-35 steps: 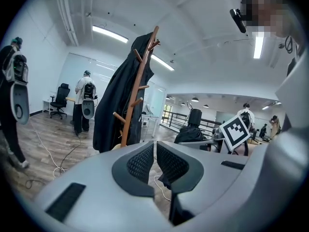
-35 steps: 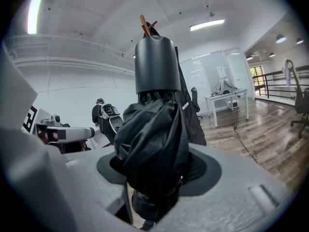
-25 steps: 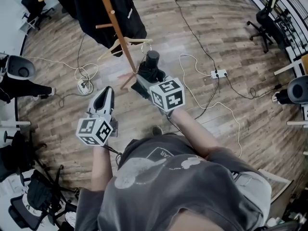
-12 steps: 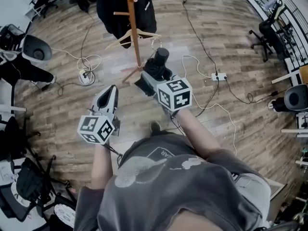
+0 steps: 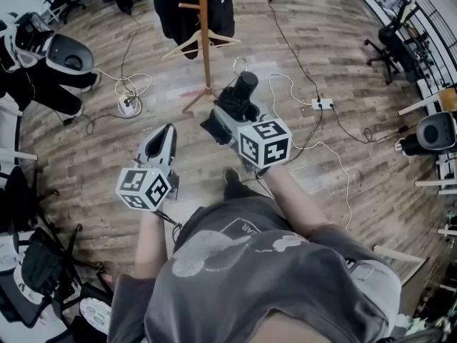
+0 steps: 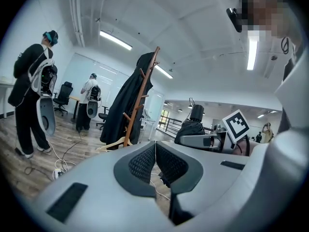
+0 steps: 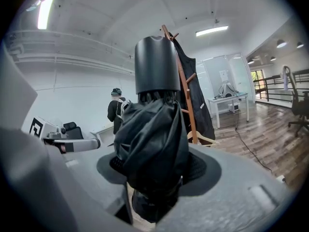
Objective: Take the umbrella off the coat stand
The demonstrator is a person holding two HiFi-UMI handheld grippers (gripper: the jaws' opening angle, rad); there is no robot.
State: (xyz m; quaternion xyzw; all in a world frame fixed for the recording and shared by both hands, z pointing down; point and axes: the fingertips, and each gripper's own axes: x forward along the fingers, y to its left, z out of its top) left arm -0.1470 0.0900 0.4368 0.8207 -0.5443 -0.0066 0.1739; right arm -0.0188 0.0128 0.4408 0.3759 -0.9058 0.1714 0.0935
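My right gripper (image 5: 228,118) is shut on a folded black umbrella (image 5: 230,109), whose round black handle (image 5: 245,84) points away from me with a loop at its end. In the right gripper view the umbrella (image 7: 153,144) fills the space between the jaws and its handle (image 7: 156,64) stands up above them. The wooden coat stand (image 5: 206,38), with a dark coat (image 5: 189,6) and a bare hanger (image 5: 194,43) on it, stands apart beyond the umbrella. My left gripper (image 5: 160,143) is shut and holds nothing; its pads (image 6: 145,161) meet.
Cables run over the wooden floor, with a coiled one (image 5: 127,106) left of the stand and a power strip (image 5: 323,106) to the right. People in dark clothes (image 5: 43,63) stand at the left. Office chairs (image 5: 389,38) are at the far right.
Both grippers have drawn back from the coat stand, the right one with the umbrella; the stand now sits farther off and higher in the head view. The jaws have not changed.
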